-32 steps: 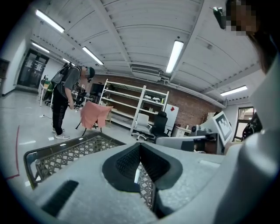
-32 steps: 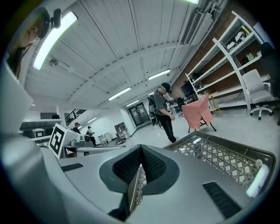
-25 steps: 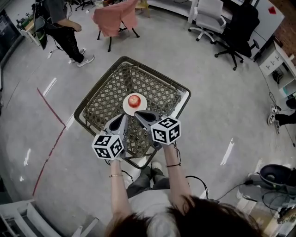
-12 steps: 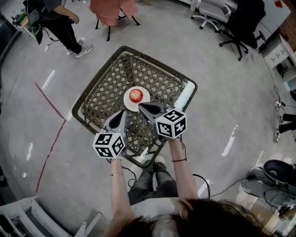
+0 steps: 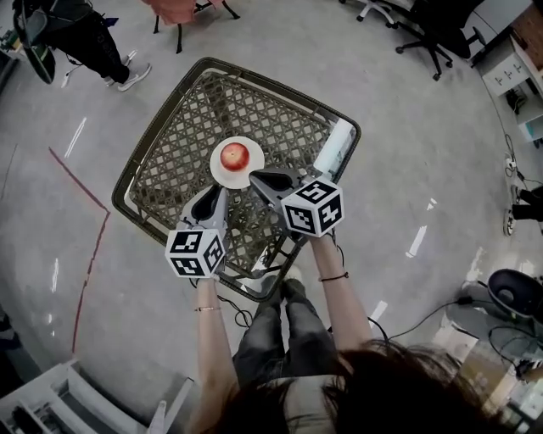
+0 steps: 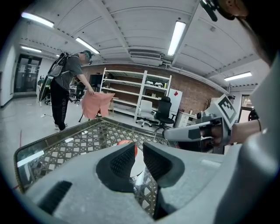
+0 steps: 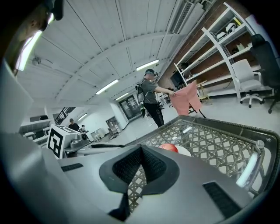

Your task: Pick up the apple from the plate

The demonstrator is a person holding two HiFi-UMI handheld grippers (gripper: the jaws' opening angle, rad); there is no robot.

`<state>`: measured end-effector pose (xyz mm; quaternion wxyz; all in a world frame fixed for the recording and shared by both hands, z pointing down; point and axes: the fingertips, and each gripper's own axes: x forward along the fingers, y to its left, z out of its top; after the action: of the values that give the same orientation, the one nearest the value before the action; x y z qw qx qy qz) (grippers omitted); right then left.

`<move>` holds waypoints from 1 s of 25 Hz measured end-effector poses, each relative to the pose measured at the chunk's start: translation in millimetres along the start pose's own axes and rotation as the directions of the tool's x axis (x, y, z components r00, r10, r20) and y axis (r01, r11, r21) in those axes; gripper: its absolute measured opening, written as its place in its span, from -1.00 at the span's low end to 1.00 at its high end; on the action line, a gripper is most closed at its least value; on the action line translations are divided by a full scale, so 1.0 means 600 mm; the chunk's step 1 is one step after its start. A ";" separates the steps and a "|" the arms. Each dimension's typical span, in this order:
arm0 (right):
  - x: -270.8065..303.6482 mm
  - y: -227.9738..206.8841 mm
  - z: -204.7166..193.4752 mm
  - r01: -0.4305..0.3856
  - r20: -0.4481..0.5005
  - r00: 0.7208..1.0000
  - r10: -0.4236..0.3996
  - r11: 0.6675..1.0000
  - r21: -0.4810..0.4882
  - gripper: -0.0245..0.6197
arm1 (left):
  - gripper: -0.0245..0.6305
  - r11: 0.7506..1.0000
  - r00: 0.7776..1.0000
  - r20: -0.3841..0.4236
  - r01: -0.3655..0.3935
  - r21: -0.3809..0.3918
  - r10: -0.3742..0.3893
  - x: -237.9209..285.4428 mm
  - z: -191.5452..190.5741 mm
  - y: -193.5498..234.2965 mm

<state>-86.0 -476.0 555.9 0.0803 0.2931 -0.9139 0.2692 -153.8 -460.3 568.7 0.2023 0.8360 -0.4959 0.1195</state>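
Note:
A red apple lies on a white plate inside a wire shopping cart. My left gripper hovers just short of the plate's near edge. Its jaws are opening: a narrow gap shows in the left gripper view, with nothing between them. Through that gap I see the apple and the plate further off. My right gripper reaches the plate's right rim, with its pads shut together and empty. The apple sits just beyond them.
The cart's pale handle bar runs along its right side, next to my right gripper. A person stands on the floor at the far left, and office chairs are at the far right. A red floor line runs on the left.
Both grippers have sunk toward the cart and moved closer to the plate. The right gripper's tip now reaches the plate's rim.

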 end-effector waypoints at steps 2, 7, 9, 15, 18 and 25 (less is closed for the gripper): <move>0.005 -0.008 -0.006 -0.001 -0.006 1.000 0.001 1.000 0.004 -0.90 | -0.71 1.000 1.000 -0.009 0.010 0.009 -0.010 0.014 -0.001 0.003; 0.019 -0.033 -0.022 0.019 0.001 1.000 -0.019 0.999 0.039 -0.90 | -0.57 0.999 1.000 -0.025 0.016 0.031 -0.016 0.042 -0.007 0.016; 0.022 -0.042 -0.024 0.026 0.005 1.000 -0.026 0.999 0.048 -0.90 | -0.53 0.999 0.999 -0.031 0.020 0.036 -0.019 0.050 -0.010 0.019; 0.031 -0.064 -0.027 0.035 0.014 0.999 -0.035 0.998 0.060 -0.90 | -0.35 0.996 0.998 -0.048 0.041 0.076 -0.038 0.077 -0.021 0.023; 0.035 -0.076 -0.034 0.041 0.016 0.999 -0.043 0.996 0.075 -0.90 | -0.30 0.994 0.997 -0.064 0.050 0.098 -0.043 0.093 -0.029 0.025; 0.045 -0.095 -0.051 0.049 -0.005 0.999 -0.049 0.997 0.064 -0.90 | -0.10 0.991 0.997 -0.065 0.045 0.123 -0.037 0.120 -0.038 0.042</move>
<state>-75.7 -511.8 615.2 0.0789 0.3173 -0.8973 0.2966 -141.1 -516.8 623.0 0.1676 0.8529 -0.4636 0.1720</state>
